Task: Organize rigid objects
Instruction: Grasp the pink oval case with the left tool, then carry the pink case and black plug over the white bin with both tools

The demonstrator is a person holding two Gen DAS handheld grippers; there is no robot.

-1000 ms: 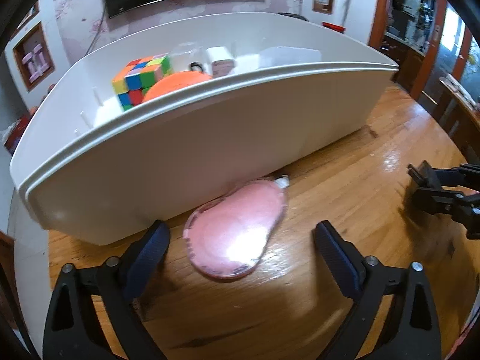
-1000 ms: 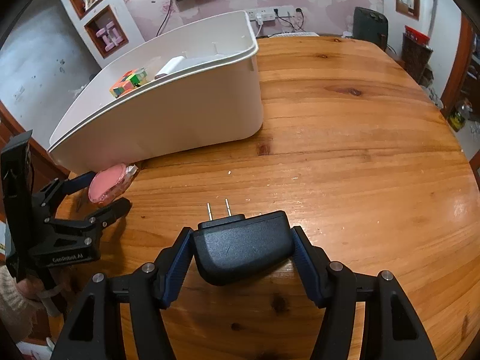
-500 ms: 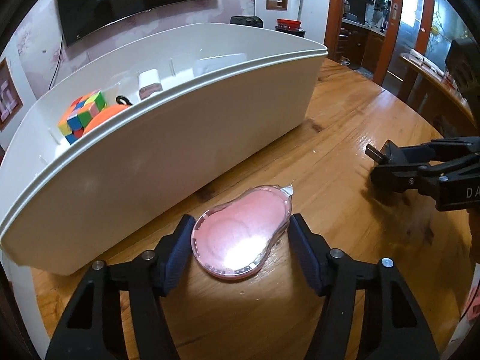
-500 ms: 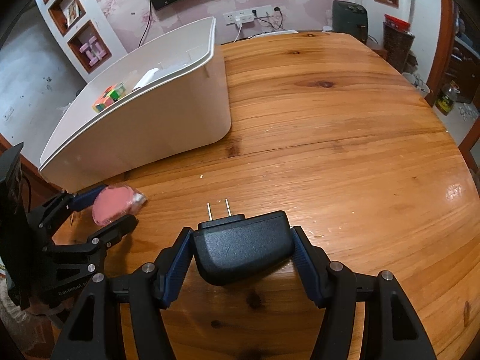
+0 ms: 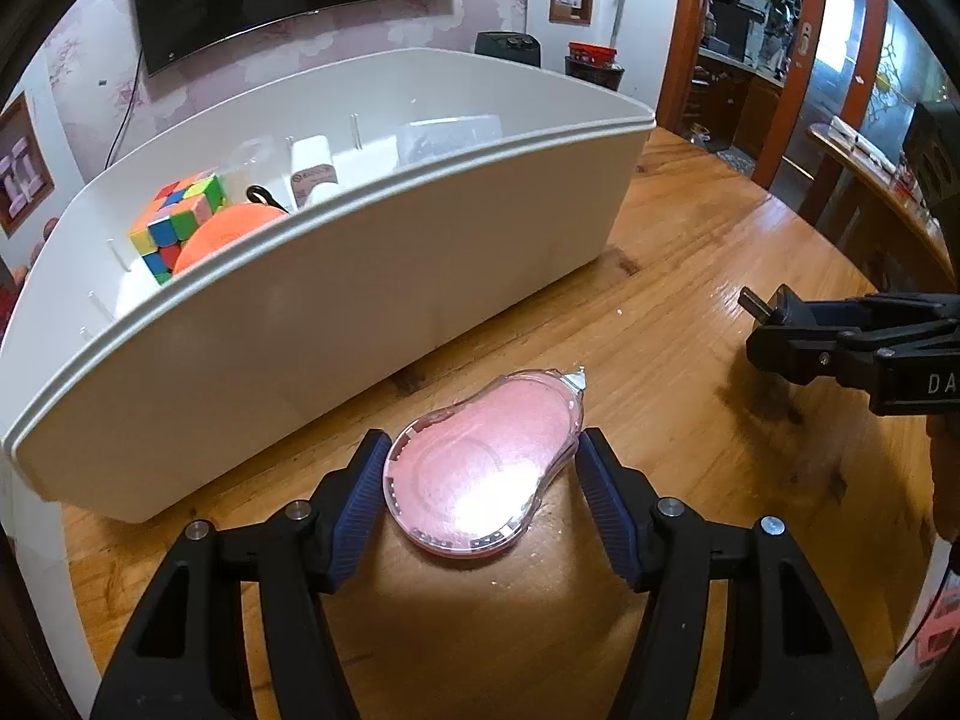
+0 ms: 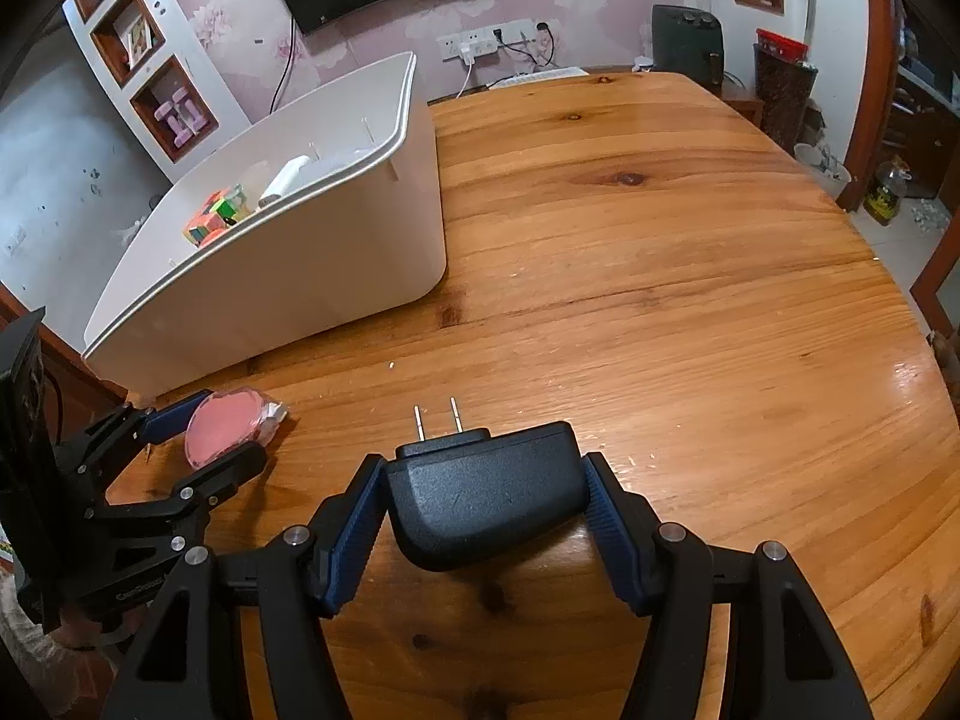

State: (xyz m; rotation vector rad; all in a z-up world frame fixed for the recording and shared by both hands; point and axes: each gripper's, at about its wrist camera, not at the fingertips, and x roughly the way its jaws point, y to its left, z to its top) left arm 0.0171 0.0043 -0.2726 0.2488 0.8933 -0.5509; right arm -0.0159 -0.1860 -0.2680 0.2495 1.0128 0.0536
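Observation:
My left gripper is shut on a pink correction tape dispenser, held just above the wooden table in front of the white bin. My right gripper is shut on a black power adapter with its two prongs pointing forward. The dispenser and left gripper also show at the left of the right wrist view. The right gripper with the adapter shows at the right of the left wrist view.
The white bin holds a colourful puzzle cube, an orange round object, a white bottle and a clear box. The round wooden table spreads right of the bin.
My left gripper closed around the pink dispenser, which lay loose a second ago, and has lifted slightly. My right gripper keeps the adapter and has drawn back a little.

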